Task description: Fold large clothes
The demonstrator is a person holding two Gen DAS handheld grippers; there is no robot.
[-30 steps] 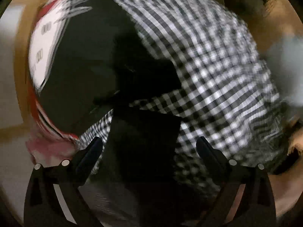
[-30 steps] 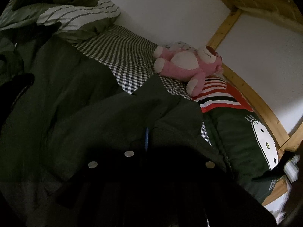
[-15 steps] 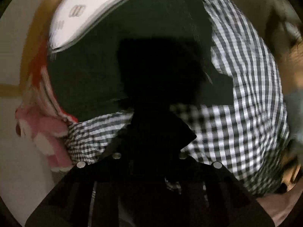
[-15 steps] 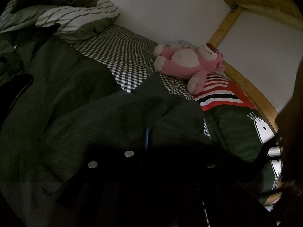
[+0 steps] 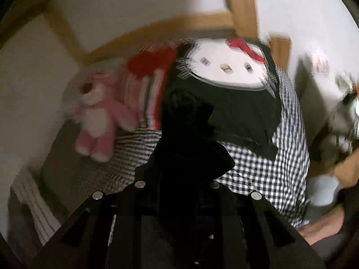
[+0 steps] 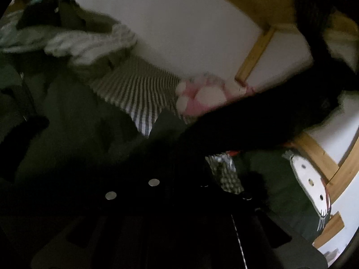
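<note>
A large dark green coat lies spread over the bed in the right wrist view. My right gripper is shut, with the coat's dark cloth bunched at its fingertips. A dark stretch of the coat rises from there toward the upper right. In the left wrist view my left gripper is shut on a dark fold of the coat. The fold is held up above the bed and stands up between the fingers, hiding their tips.
A black-and-white checked sheet covers the bed. A pink plush toy and a cat-face pillow lie by the wooden bed frame. Striped bedding is piled at the far end. A person's hand shows at the right.
The left gripper went from wide open over the cloth to shut on a dark fold, then rose and rolled. A dark length of coat now crosses the right wrist view.
</note>
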